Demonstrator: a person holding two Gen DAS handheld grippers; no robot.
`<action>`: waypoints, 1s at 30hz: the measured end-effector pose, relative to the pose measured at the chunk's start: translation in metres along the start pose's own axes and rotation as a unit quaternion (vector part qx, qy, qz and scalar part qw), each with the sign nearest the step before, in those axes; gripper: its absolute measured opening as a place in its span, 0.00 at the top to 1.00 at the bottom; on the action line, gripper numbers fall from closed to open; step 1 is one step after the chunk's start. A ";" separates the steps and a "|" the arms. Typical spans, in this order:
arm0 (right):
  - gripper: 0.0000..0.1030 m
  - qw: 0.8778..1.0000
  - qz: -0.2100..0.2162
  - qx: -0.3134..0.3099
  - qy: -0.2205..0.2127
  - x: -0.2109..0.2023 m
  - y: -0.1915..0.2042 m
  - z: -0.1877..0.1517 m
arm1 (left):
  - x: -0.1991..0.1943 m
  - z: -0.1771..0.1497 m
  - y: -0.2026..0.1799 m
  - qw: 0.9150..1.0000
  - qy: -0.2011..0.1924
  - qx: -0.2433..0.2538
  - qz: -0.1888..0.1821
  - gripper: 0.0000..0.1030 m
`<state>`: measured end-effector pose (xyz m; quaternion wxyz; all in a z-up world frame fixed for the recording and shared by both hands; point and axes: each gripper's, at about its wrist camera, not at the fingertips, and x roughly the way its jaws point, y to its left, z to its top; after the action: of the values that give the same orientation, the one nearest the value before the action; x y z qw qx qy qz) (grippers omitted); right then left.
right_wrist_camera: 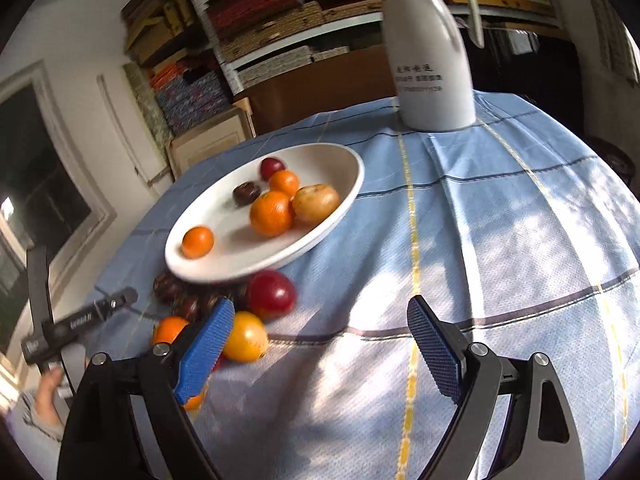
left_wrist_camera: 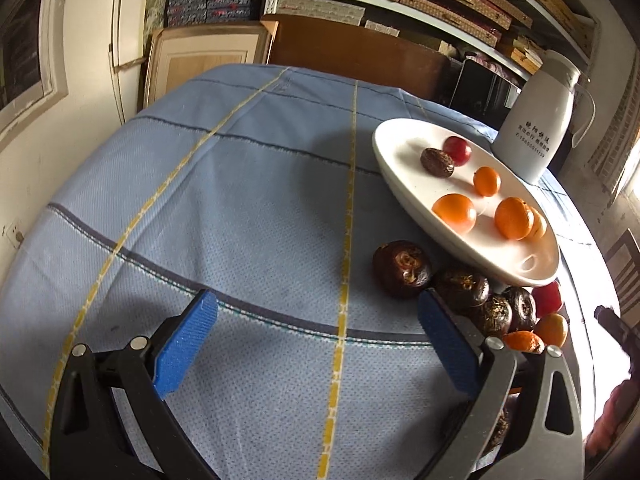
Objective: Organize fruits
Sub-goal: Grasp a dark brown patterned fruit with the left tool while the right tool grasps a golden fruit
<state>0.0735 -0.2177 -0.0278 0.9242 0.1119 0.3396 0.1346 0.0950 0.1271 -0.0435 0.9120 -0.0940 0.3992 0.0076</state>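
The task is partly done, by my judgement. The white oval ceramic dish (right_wrist_camera: 340, 200) on the worktop, which is covered with a light blue checked cloth (left_wrist_camera: 240, 200), already holds several fruits. In the right wrist view I count three orange citrus fruits (right_wrist_camera: 272, 213), one yellowish-brown round fruit (right_wrist_camera: 316, 202), one dark red plum-like fruit (right_wrist_camera: 272, 168) and one dark brown wrinkled fruit (right_wrist_camera: 247, 193).

What is left lies in a loose heap on the cloth just beside the near rim of the dish, some pieces partly under the rim. In the left wrist view I see about four dark brown round fruits with dry crowns (left_wrist_camera: 402, 269), one red fruit (left_wrist_camera: 549, 298) and two small orange ones (left_wrist_camera: 554, 330). The right wrist view shows also a bigger red round fruit (right_wrist_camera: 271, 294) and a yellow-orange one (right_wrist_camera: 245, 336). So roughly half of the fruits is not yet in the dish.

The left tongs (left_wrist_camera: 318, 344) are released, the blue pads stand wide apart over bare cloth and nothing is between them. The right tongs (right_wrist_camera: 320, 350) are also released and empty; one blue pad stands in front of the heap.

A white thermos jug with a handle (right_wrist_camera: 432, 60) stands behind the dish and, I think, takes no part.
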 end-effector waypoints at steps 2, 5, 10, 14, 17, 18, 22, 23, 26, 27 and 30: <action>0.14 1.000 0.010 -0.025 -0.001 -0.001 0.010 -0.002 | 0.008 0.001 0.002 1.000 0.020 -0.009 -0.002 0.05; 0.20 0.998 0.017 -0.053 0.007 0.000 0.021 -0.005 | 0.010 0.000 -0.001 1.000 0.025 -0.004 -0.001 0.04; 0.35 0.997 0.022 -0.072 0.032 0.008 0.033 -0.010 | 0.023 -0.002 -0.021 0.996 0.051 0.047 0.055 0.04; 0.47 0.996 0.026 -0.064 0.064 0.023 0.034 -0.012 | 0.025 -0.003 -0.026 0.994 0.057 0.070 0.066 0.04; 0.48 0.995 0.036 -0.051 0.074 0.029 0.034 -0.011 | 0.024 -0.003 -0.025 0.994 0.057 0.070 0.066 0.04; 0.48 0.995 0.037 -0.050 0.074 0.030 0.034 -0.011 | 0.023 -0.003 -0.025 0.994 0.057 0.070 0.065 0.04; 0.53 0.994 0.050 -0.042 0.086 0.039 0.038 -0.010 | 0.023 -0.003 -0.025 0.994 0.057 0.070 0.065 0.04; 0.55 0.994 0.056 -0.035 0.087 0.040 0.037 -0.010 | 0.023 -0.003 -0.025 0.994 0.057 0.070 0.065 0.04; 0.64 0.993 0.073 -0.025 0.090 0.043 0.037 -0.009 | 0.023 -0.003 -0.025 0.994 0.057 0.070 0.065 0.04; 0.64 0.993 0.073 -0.027 0.089 0.042 0.037 -0.010 | 0.024 -0.003 -0.025 0.994 0.057 0.070 0.065 0.04; 0.64 0.993 0.077 -0.021 0.090 0.042 0.036 -0.009 | 0.023 -0.003 -0.024 0.994 0.057 0.070 0.065 0.04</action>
<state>0.0922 -0.1692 -0.0494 0.8787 0.1058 0.4091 0.2222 0.1106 0.1013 -0.0582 0.8895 -0.0038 0.4556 0.0334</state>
